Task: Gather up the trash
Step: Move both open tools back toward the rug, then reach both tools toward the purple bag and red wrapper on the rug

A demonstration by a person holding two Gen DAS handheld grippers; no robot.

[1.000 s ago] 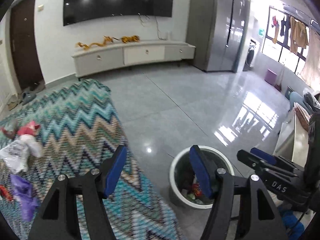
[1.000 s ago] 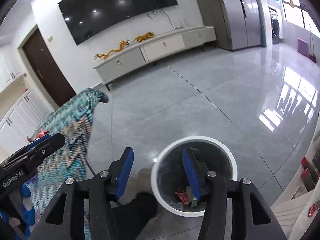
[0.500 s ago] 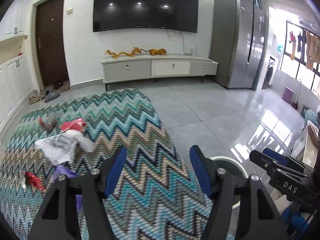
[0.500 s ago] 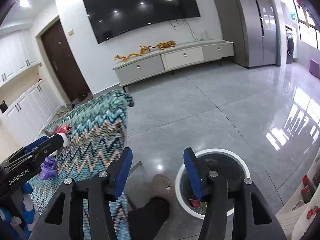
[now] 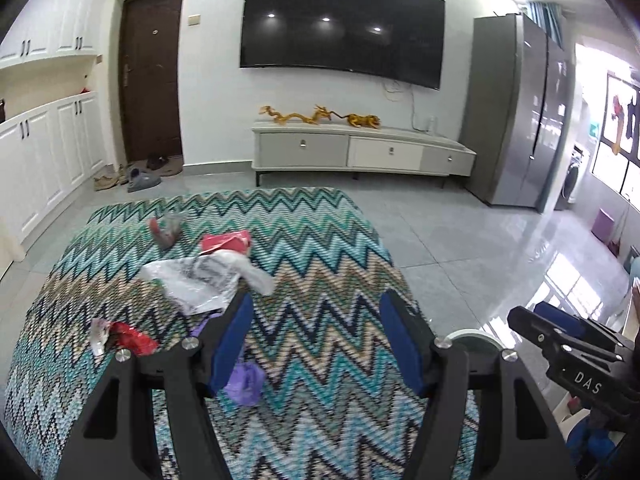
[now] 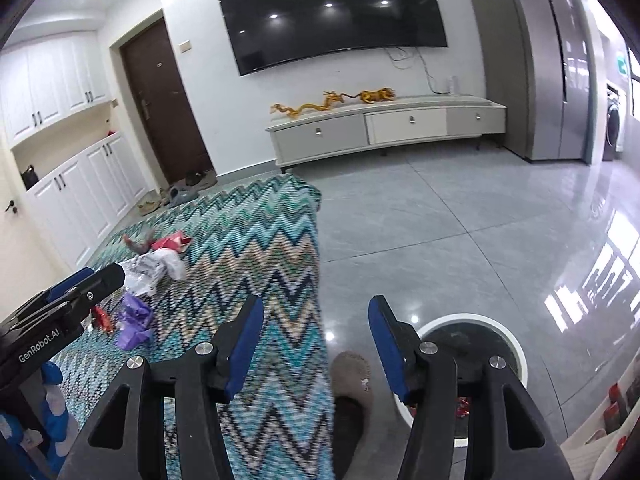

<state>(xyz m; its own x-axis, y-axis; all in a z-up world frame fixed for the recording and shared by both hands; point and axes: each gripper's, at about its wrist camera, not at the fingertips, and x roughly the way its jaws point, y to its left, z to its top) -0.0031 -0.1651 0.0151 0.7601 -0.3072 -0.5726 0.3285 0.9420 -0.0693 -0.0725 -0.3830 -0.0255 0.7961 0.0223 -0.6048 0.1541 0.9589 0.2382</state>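
**Q:** Living-room floor, zigzag rug (image 5: 320,280) under a wall-mounted TV (image 5: 344,24) — what had changed?

**A:** Both views had swung from the white bin (image 6: 516,344) at the near right toward the rug. The left gripper (image 5: 316,336) and right gripper (image 6: 316,340) both stood open and empty.

**Q:** Where was the trash?

**A:** On the rug's left half: a crumpled white bag (image 5: 200,276), a red wrapper (image 5: 132,338), a purple scrap (image 5: 246,384) and a red packet (image 5: 226,242) farther back. Another pickup likely came next.
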